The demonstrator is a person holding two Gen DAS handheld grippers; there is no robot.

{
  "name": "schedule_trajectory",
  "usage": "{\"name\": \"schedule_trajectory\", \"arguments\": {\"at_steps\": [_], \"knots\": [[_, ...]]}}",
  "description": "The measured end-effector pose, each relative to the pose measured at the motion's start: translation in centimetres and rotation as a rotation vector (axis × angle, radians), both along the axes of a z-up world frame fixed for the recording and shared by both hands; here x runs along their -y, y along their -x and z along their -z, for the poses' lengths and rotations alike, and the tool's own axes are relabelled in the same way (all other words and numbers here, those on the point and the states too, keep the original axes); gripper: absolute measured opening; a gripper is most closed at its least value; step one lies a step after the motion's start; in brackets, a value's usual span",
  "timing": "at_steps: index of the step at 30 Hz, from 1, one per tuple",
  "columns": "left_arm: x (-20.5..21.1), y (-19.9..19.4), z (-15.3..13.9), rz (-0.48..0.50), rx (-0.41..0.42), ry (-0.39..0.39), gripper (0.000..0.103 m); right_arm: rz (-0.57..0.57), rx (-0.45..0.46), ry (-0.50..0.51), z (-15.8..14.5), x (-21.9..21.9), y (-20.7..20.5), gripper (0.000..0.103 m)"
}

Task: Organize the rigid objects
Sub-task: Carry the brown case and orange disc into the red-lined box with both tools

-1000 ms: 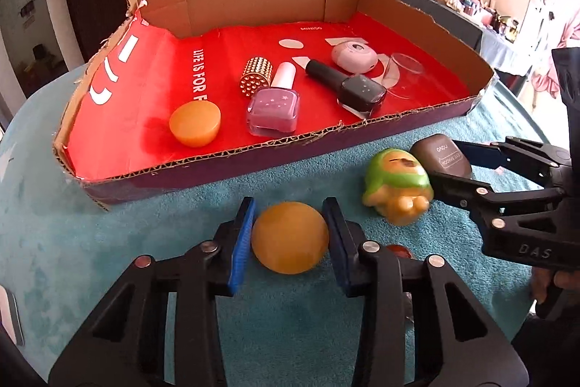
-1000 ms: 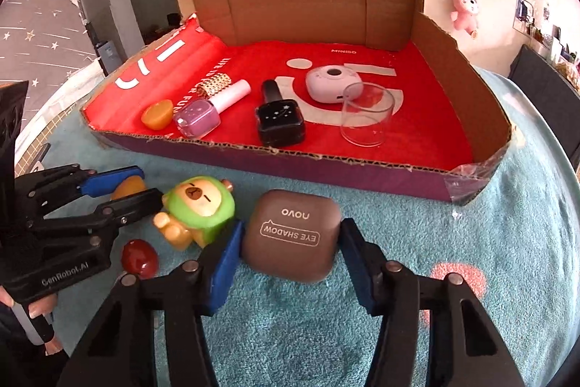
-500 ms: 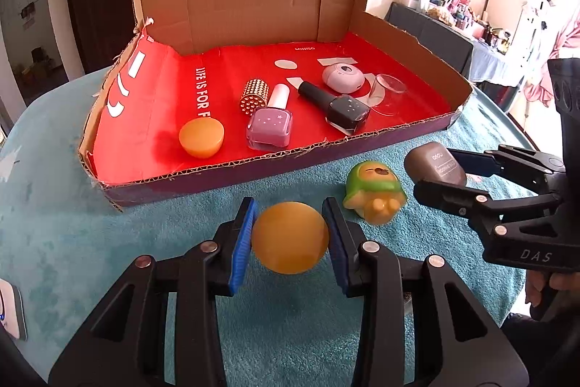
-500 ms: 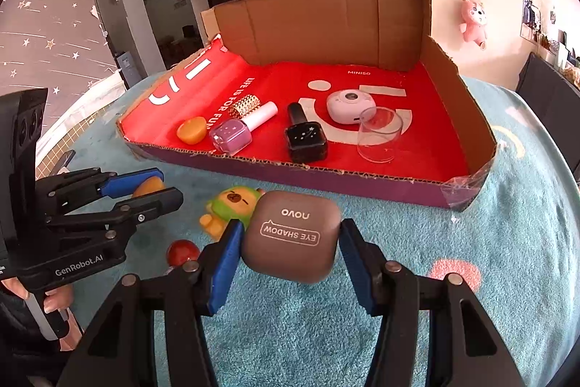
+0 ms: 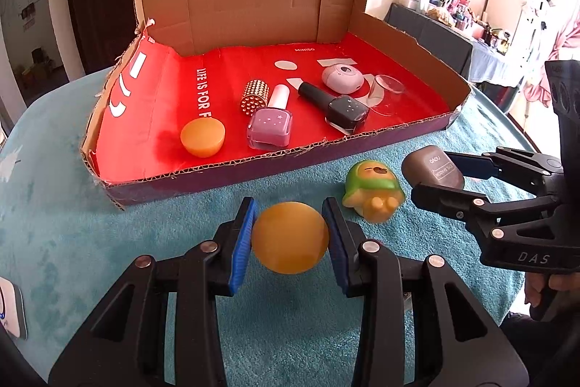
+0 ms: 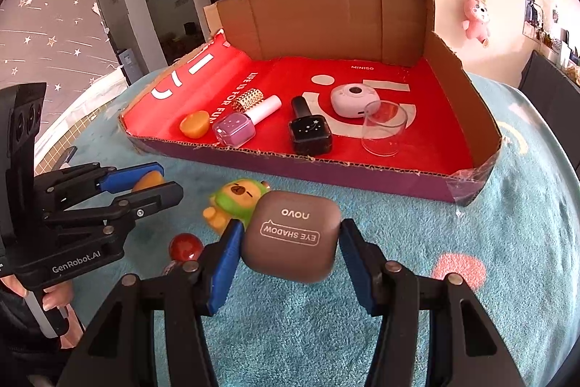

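The left gripper (image 5: 290, 238) is clamped on an orange ball (image 5: 290, 237), its blue pads pressing both sides, and carries it clear of the teal-covered desk (image 5: 65, 242), short of the near wall of the cardboard tray (image 5: 253, 165). The right gripper (image 6: 288, 236) is clamped on a brown eye-shadow case (image 6: 291, 234), gripped across its flat sides and likewise held off the desk. Both loads appear lifted for transfer into the tray, which already holds an orange cup-shaped piece (image 5: 203, 137), a pink polish bottle (image 5: 270, 124), a black polish bottle (image 5: 337, 107), a studded gold cylinder (image 5: 255, 97), a round pink case (image 5: 342, 79) and a clear cup (image 5: 386, 95). A green toy figure (image 5: 373, 191) lies on the desk between the two grippers, and a red bead (image 6: 186, 246) lies just left of the right gripper; both are outside the tray and judged outstanding.
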State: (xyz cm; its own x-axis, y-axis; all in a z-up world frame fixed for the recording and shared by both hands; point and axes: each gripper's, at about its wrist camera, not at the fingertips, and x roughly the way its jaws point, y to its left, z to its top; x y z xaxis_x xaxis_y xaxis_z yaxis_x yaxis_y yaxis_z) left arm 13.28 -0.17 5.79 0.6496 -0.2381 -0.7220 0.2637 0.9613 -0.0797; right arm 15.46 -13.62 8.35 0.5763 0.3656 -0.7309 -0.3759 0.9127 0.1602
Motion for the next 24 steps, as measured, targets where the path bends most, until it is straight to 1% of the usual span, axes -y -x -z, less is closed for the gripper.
{"name": "schedule_trajectory", "arguments": {"at_steps": [6, 12, 15, 18, 24], "knots": [[-0.1, 0.2, -0.3, 0.003, 0.004, 0.004, 0.036, -0.003, 0.001, -0.001, -0.1, -0.1, 0.1, 0.057], [-0.2, 0.3, -1.2, 0.002, 0.024, 0.007, 0.035, -0.008, 0.011, -0.003, -0.5, -0.1, 0.1, 0.057], [-0.4, 0.5, -2.6, 0.002, 0.060, 0.017, 0.035, -0.015, 0.025, 0.003, -1.5, -0.1, 0.1, 0.057], [-0.5, 0.7, -3.9, -0.004, 0.095, 0.017, 0.035, -0.025, 0.063, 0.008, -2.9, -0.2, 0.1, 0.057], [-0.9, 0.4, -5.8, -0.002, 0.138, 0.014, 0.035, -0.031, 0.110, -0.001, -5.0, -0.1, -0.4, 0.057]]}}
